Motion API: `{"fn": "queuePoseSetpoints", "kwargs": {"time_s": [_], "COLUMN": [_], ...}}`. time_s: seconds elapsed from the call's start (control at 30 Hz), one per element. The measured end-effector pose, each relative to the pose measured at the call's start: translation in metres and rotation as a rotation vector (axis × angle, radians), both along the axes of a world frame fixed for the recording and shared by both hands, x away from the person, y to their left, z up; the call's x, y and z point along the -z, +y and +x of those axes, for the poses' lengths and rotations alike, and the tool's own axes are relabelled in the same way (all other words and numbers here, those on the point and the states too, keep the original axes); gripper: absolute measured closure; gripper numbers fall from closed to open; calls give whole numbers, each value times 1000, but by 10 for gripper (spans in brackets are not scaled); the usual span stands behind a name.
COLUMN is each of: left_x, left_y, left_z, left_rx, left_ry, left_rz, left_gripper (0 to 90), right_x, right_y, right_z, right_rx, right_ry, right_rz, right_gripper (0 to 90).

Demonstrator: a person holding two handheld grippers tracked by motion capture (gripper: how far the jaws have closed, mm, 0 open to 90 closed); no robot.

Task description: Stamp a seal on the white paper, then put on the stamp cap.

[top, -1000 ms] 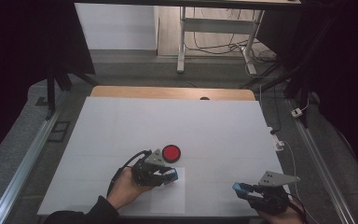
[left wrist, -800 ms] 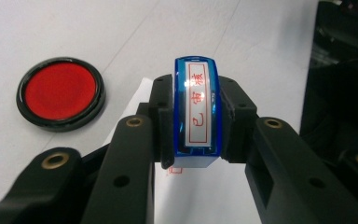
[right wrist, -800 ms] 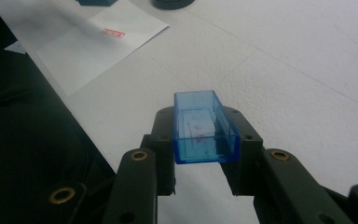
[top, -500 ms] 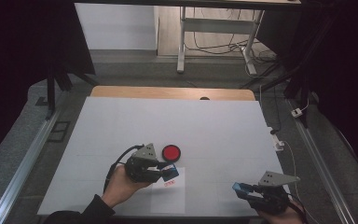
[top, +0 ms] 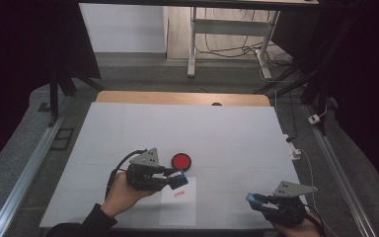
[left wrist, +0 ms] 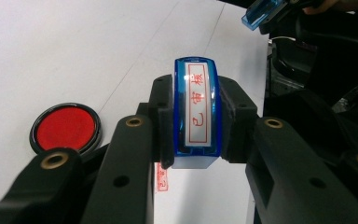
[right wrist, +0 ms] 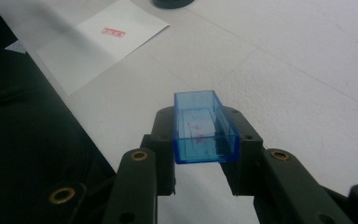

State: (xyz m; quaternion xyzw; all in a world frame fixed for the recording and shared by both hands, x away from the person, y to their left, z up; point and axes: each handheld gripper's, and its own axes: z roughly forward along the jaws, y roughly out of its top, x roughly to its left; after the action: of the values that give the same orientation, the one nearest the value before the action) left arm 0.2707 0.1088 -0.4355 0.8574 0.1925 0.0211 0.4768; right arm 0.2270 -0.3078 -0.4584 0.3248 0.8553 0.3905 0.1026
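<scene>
- Blue translucent plastic rectangular stamp [left wrist: 196,112] with white label in red characters: judged light, rigid, slick-sided; best gripped across its long flat sides. Held just above the white paper sheet [top: 177,207], beside the red imprint [top: 179,193].
- Left gripper [top: 177,180]: fingers clenched on the stamp's flanks.
- Clear blue plastic stamp cap [right wrist: 205,128]: hollow, thin-walled, likely crushable; well right of the sheet, over the white tabletop [top: 227,133].
- Right gripper [top: 254,199]: fingers grasping the cap.
- Round red ink pad in black case [top: 181,161]: just beyond the sheet.

The stamp [left wrist: 196,112] is showing glossy blue plastic; its cap [right wrist: 204,128] is looking clear and smooth; the paper [top: 178,205] is lying matt; the tabletop [top: 227,133] is looking matt white.
</scene>
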Motion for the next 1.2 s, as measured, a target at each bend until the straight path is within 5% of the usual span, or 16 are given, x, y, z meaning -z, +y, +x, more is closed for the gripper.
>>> {"fn": "queuePoseSetpoints", "kwargs": {"time_s": [0.67, 1.2], "left_x": [-6, -10], "left_y": [3, 2], "left_z": [-1, -2], "left_rx": [8, 36], "left_ry": [-5, -18], "left_rz": [-24, -44], "left_gripper": [698, 698], "right_x": [-1, -9], "right_y": [-1, 10], "right_z": [0, -1], "right_rx": [6, -49], "right_ry": [-4, -15], "right_rz": [6, 81], "right_gripper": [683, 683]}}
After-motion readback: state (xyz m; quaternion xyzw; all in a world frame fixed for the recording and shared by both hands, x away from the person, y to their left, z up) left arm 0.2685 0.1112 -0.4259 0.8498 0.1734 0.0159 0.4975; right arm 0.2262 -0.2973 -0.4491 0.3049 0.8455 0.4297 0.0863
